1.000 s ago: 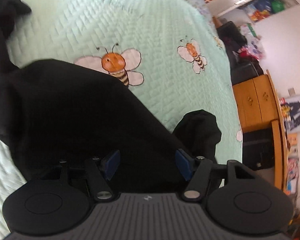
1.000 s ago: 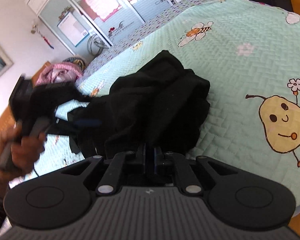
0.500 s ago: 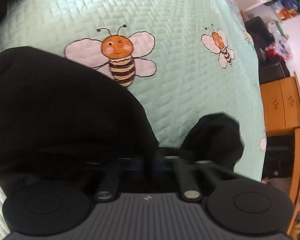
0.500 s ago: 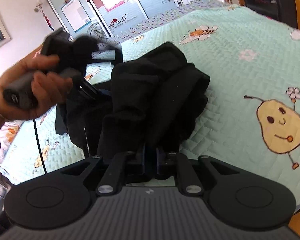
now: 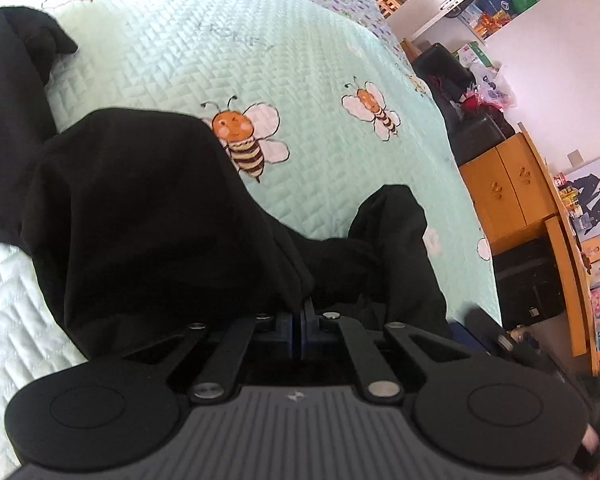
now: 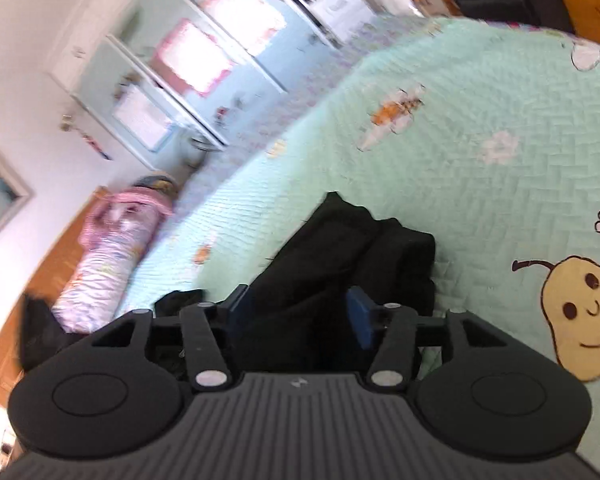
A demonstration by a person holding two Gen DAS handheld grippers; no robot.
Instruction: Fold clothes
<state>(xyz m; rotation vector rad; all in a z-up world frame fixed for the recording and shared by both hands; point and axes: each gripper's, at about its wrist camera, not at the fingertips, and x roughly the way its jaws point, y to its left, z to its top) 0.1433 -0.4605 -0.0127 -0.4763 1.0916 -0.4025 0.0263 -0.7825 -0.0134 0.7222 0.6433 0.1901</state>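
Two alike: left gripper point(image 5: 302, 322), right gripper point(image 6: 298, 312). Grey ribbed body with small pale logo at top centre. Round black discs either side, shallow circle pressed into each. Black linkage bars, silver pivot screws. Blue pads point(image 6: 360, 316) on fingers.

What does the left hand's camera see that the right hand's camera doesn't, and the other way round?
Only the left wrist view shows the winking bee printed on the quilt, the orange cabinet beside the bed, and the left gripper shut on a fold of the black garment.

Only the right wrist view shows the smiling pear print, the pink bundle and the right gripper, its jaws opening with black cloth lying between them.

Both show the mint green quilt and the black garment on it.
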